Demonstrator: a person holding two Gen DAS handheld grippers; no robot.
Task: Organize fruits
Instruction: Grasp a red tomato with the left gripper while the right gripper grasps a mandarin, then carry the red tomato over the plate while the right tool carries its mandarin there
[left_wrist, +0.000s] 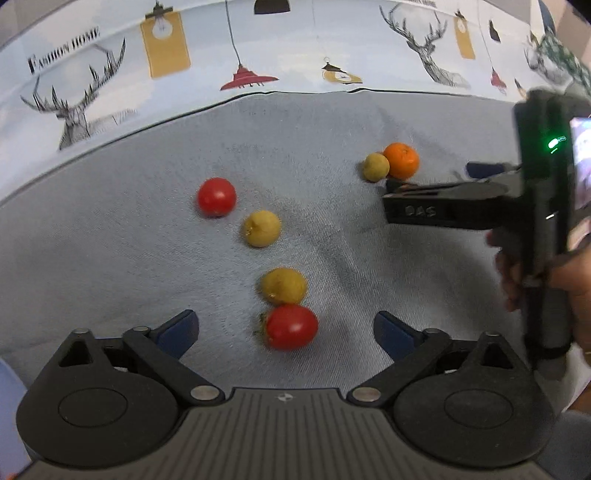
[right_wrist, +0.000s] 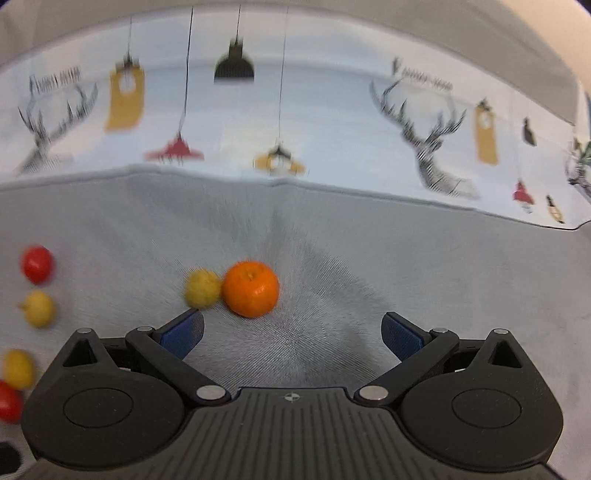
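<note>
Fruit lies loose on the grey cloth (left_wrist: 110, 240), in no container: an orange (right_wrist: 250, 289) touching a lemon (right_wrist: 202, 288), with two tomatoes and two more lemons further left. Left gripper (left_wrist: 286, 332) gapes wide around the near tomato (left_wrist: 291, 327), untouched; right gripper (right_wrist: 291, 332) stands wide just short of the orange. Only the left view shows the right hand (left_wrist: 561, 284).

A home: grey fabric surface (left_wrist: 110, 258) backed by deer-and-lamp printed cloth (left_wrist: 110, 74) reading "Fashion Home".
</note>
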